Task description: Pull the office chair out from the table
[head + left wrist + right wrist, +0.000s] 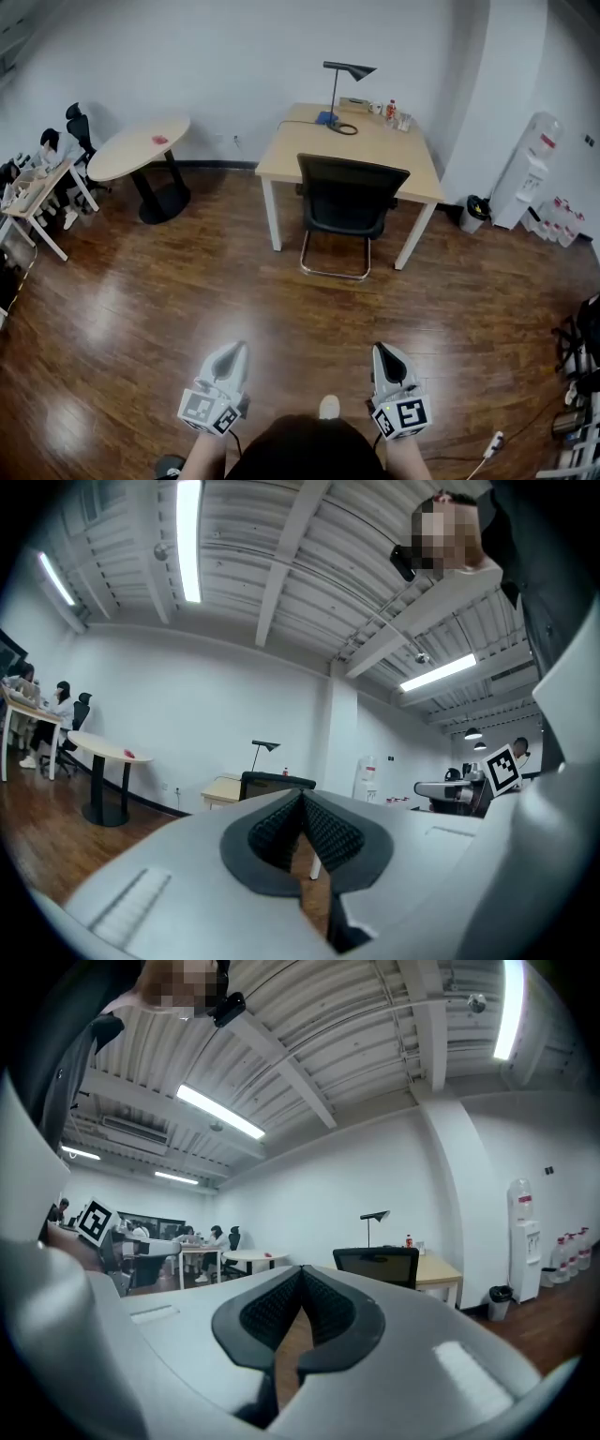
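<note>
"Head view: where's the office chair (347, 202)?"
"Far middle. Pushed in at the near edge of the table (375, 145), black backrest facing us, sled base on the wood floor (187, 300). Desk lamp (342, 84) stands at the table's far side."
"Tools?"
"Left tool (232, 354) and right tool (386, 354) near, low in frame, side by side. Both well apart from the chair, pointing level toward it."
"Jaws?"
"Left gripper view: pads pressed together, nothing pinched. Right gripper view: same, pads meeting, empty. Chair back shows beyond each tip."
"Anything else?"
"Round table (141, 148) far left; water dispenser (530, 173) far right, by the wall."
</note>
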A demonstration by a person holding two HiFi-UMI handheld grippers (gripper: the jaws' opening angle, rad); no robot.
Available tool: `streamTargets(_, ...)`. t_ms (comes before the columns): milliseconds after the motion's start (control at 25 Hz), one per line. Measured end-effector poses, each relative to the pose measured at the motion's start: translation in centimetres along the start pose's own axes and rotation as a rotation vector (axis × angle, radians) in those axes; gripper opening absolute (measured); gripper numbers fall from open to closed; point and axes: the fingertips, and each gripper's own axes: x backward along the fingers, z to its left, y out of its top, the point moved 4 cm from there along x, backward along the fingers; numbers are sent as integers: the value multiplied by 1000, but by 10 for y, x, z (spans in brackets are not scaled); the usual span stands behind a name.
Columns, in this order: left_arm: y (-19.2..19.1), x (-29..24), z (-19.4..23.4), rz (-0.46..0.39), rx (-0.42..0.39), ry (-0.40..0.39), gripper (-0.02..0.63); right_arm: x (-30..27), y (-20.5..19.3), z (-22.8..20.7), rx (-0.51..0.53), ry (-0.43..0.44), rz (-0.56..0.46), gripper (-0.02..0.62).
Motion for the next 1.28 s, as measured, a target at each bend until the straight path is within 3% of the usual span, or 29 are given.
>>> streamTargets(440, -4, -118, -26, 26, -23, -45, 3, -33, 2, -108, -33, -63, -16, 14)
streamTargets(800, -6, -181, -62, 17, 25, -98, 3, -44, -6, -163, -80, -76, -9, 14)
streamTargets(1080, -28, -194, -40, 71, 32, -53, 3, -69, -23, -177, -85, -65, 37, 14)
streamTargets(1280, -32, -225, -6, 55, 76, -24, 3, -96, -18, -195, -52, -92, 33, 14)
